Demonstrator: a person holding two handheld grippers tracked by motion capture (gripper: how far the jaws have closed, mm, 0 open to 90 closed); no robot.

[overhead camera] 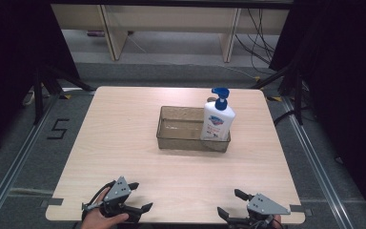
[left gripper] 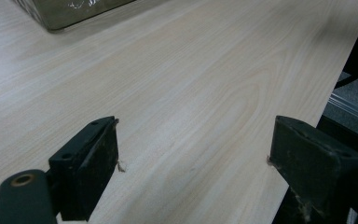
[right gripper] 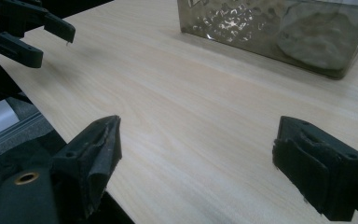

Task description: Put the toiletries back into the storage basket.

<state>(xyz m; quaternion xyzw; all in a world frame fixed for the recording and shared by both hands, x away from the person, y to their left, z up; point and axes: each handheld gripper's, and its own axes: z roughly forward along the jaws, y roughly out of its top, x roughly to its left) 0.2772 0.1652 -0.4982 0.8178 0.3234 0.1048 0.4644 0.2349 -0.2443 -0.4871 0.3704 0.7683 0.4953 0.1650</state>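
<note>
Where wood shows (overhead camera: pixel 124 143) — grey floor (overhead camera: pixel 28 157).

White soap bottle (overhead camera: pixel 217 122) with a blue pump stands upright in the right end of a smoky clear bin (overhead camera: pixel 171 141), mid-worktop.

White bottle (overhead camera: pixel 217 121) with blue pump, smoky translucent tray (overhead camera: pixel 171 141).

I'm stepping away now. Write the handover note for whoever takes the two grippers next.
Left gripper: open, holds nothing, low over the table's near edge.
Right gripper: open, holds nothing, also at the near edge.
Pump bottle: upright in the right end of the clear bin, mid-table.
Done: nothing visibly begun.
Left: probably reach forward to the bottle or bin.
</note>
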